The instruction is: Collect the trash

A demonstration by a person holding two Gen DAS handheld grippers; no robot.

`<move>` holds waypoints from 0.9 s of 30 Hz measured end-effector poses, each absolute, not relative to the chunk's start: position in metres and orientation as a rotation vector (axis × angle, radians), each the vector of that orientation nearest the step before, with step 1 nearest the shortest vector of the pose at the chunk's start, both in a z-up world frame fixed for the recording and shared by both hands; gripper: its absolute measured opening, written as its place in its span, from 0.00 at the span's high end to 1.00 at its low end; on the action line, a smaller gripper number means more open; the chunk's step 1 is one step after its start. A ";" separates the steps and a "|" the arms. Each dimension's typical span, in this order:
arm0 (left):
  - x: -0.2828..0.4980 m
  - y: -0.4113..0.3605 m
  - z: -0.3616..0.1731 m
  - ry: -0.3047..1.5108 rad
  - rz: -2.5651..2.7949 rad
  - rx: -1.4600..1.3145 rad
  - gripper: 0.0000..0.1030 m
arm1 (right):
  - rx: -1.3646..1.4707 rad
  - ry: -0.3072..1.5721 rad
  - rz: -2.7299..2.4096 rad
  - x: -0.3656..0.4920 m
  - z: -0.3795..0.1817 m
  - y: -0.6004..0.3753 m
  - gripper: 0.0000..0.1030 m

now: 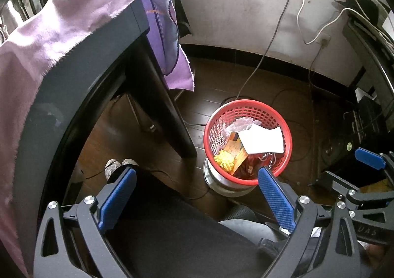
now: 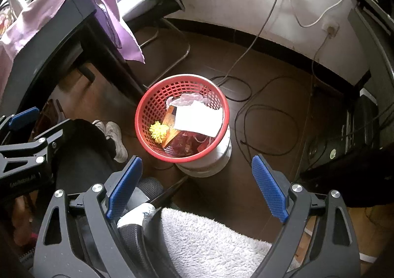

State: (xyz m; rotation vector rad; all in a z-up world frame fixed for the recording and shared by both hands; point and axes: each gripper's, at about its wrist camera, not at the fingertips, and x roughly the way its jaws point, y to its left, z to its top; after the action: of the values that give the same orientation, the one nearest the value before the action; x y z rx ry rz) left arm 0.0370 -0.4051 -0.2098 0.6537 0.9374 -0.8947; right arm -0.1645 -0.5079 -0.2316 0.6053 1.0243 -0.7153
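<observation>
Listing hazards first, then clearances, as seen from beside the seated person.

Basket: a red mesh basket [image 2: 182, 118] sits on a white drum-like base [image 2: 206, 162] on the dark wood floor, right of the table leg [image 1: 172, 115] and near the person's knees.
Trash: already inside the basket, namely a white paper sheet [image 2: 197, 119], crumpled clear plastic [image 2: 189, 99], a yellow spiky ball [image 2: 158, 131], an orange card [image 1: 236, 152] and red wrappers [image 2: 184, 144].
Left gripper [image 1: 197, 194]: jaws spread wide, nothing between the blue pads.
Right gripper [image 2: 197, 188]: jaws spread wide, nothing pinched.
Risk, tipping: the basket looks perched on a narrower base; a knock on the rim from either finger would likely topple it and spill the contents.
Risk, paper: the sheet lies high against the far rim and could slide out if the basket is jolted.
Risk, cables: loose cords [image 2: 266, 115] loop on the floor right of the basket; a low sweep could snag one.
Risk, collision: each gripper shows at the edge of the other's view, so they are near enough to clash.
Edge, left: the table edge, draped in purple cloth [image 1: 54, 32], closes that side.
Edge, near: a white towel [image 2: 209, 241] on the seat.
Edge, right: dark equipment [image 1: 364, 115].
Open room: directly above the basket and the bare floor just beyond it.
</observation>
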 end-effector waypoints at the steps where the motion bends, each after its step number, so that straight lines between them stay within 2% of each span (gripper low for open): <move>1: 0.037 -0.406 -0.210 0.939 -0.894 0.655 0.06 | 0.601 1.025 -0.715 -0.164 -0.231 -0.507 0.15; 27: 0.040 -0.409 -0.215 0.957 -0.882 0.669 0.06 | 0.594 1.029 -0.715 -0.163 -0.231 -0.505 0.15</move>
State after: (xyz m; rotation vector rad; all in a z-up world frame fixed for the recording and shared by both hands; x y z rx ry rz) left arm 0.0398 -0.4095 -0.2145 0.6685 0.9568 -0.8821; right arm -0.1625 -0.5053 -0.2310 0.5942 1.0290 -0.7154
